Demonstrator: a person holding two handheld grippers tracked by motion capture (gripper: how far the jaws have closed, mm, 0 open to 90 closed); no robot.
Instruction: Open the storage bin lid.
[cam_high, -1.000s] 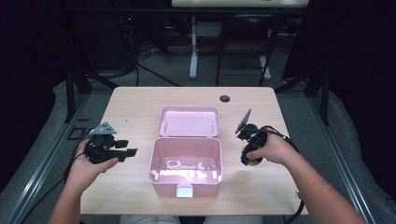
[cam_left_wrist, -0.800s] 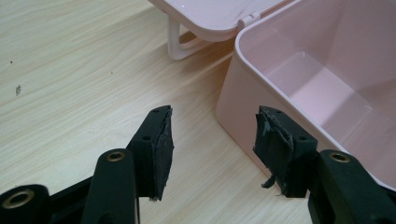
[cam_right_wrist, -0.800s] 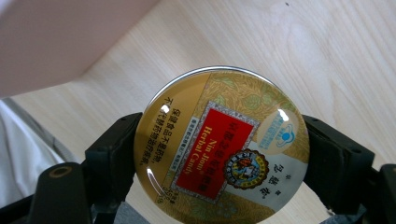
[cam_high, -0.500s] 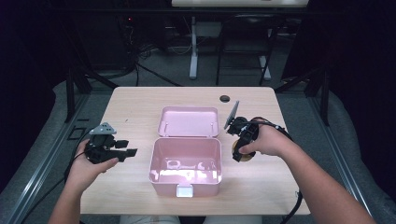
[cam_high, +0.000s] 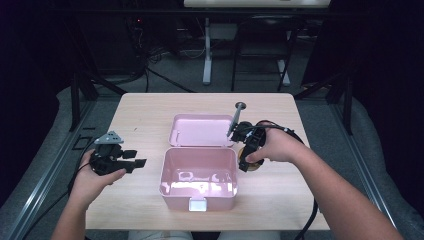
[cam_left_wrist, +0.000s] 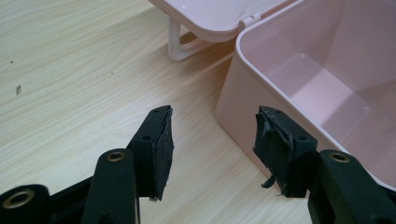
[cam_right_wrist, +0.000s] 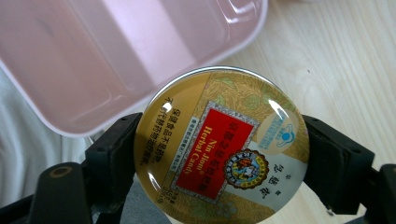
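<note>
A: Item one, the table (cam_high: 145, 107): pale wood, bare on the left and far sides

B: Item two, the pink box (cam_high: 198, 175): open, plastic, at the near middle of the table, its lid (cam_high: 200, 129) laid back flat on the far side. Likely light and rigid, with glossy, smooth walls. Nothing visible inside

A: Item three, the right gripper (cam_right_wrist: 219, 154): closed on the candy tin (cam_right_wrist: 219, 144), jaws clamped on opposite edges of the rim. It sits just right of the box, at the far right corner

B: The tin: round, lacquered metal, gold with a red label. Judged light, stiff and slippery. Edge-to-edge across the rim is the sound hold; the domed face offers no purchase

A: Item four, the left gripper (cam_left_wrist: 212, 144): jaws apart, holding nothing, just left of the box near its wall
</note>
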